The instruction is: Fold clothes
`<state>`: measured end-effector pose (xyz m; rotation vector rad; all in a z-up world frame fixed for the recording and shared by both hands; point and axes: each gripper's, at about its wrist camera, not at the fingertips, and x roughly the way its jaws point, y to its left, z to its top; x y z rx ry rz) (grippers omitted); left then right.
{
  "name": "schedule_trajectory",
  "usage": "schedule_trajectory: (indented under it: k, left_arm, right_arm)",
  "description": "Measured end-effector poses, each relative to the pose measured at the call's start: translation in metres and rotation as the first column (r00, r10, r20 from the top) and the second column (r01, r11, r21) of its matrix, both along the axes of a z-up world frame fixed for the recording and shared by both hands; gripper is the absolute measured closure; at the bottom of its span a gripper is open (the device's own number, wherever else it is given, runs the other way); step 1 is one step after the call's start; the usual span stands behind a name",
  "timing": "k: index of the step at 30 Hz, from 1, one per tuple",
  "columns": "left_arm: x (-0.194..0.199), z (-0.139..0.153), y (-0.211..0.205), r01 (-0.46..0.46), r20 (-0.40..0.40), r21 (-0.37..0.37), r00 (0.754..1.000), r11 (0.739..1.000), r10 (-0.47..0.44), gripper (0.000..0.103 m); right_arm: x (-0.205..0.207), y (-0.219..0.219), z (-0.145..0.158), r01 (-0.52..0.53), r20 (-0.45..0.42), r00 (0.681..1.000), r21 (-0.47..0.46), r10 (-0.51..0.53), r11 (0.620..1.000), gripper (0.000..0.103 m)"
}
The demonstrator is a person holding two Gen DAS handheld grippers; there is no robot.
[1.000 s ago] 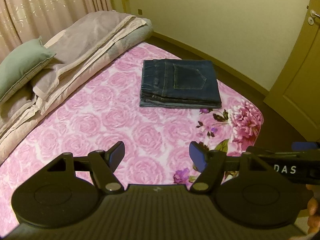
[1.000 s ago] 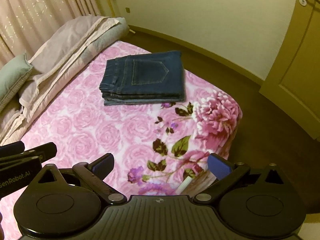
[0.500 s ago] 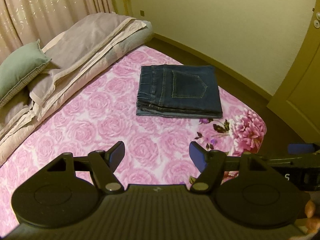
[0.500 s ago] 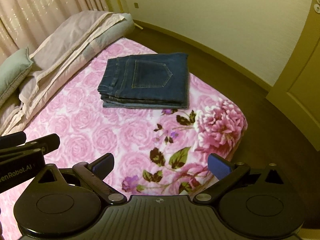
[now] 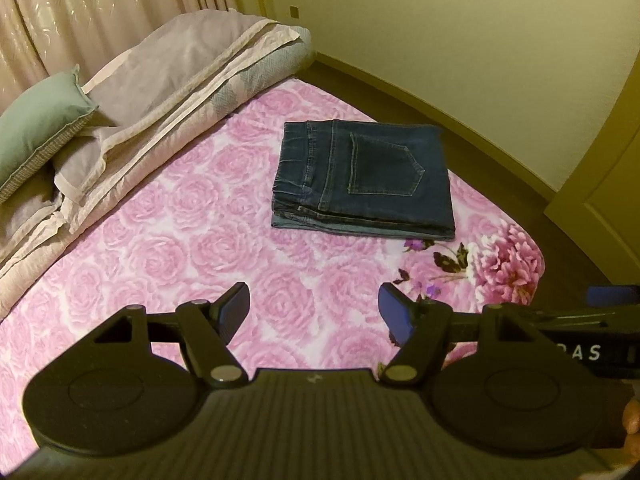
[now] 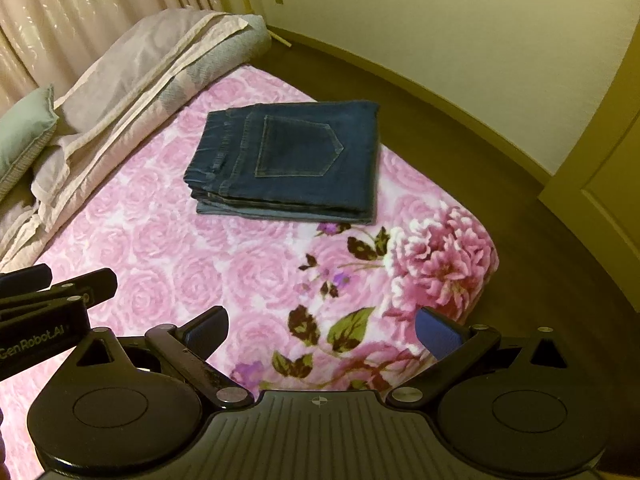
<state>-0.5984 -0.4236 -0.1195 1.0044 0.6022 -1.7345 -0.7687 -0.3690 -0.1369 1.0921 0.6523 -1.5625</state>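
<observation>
The bed point(image 5: 168, 240), under a pink rose blanket, fills most of both views. A rolled duvet point(image 5: 180, 64) and a green pillow point(image 5: 36, 120) lie along the upper left. The jeans point(image 5: 360, 176) lie at frame centre, folded into a squared stack with the pocket on top, near the bed's far corner. They look finished; at most, square the layered near edge. There is open blanket all round except that corner. The left hand-held gripper point(image 5: 314, 312) and the right hand-held gripper point(image 6: 322, 330) are both spread wide and empty.
</observation>
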Motion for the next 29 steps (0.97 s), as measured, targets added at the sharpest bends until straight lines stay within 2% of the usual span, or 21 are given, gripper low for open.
schedule_trajectory:
  k: [9, 20, 29]
  left_arm:
    - [-0.023, -0.014, -0.016, 0.008, 0.013, 0.02, 1.0, 1.0, -0.008, 0.035]
    - [-0.031, -0.02, -0.035, -0.022, 0.019, 0.03, 1.0, 0.999, 0.021, 0.035]
    - [-0.033, -0.016, -0.042, -0.029, -0.018, -0.006, 0.999, 1.0, 0.029, 0.035]
  right_arm:
    - [-0.026, -0.015, -0.008, 0.021, 0.01, 1.0, 0.021, -0.022, 1.0, 0.001]
    - [-0.038, -0.036, -0.018, 0.002, 0.019, 1.0, 0.044, -0.003, 0.999, 0.001]
    - [-0.044, -0.049, -0.022, -0.011, 0.02, 1.0, 0.044, 0.01, 0.999, 0.001]
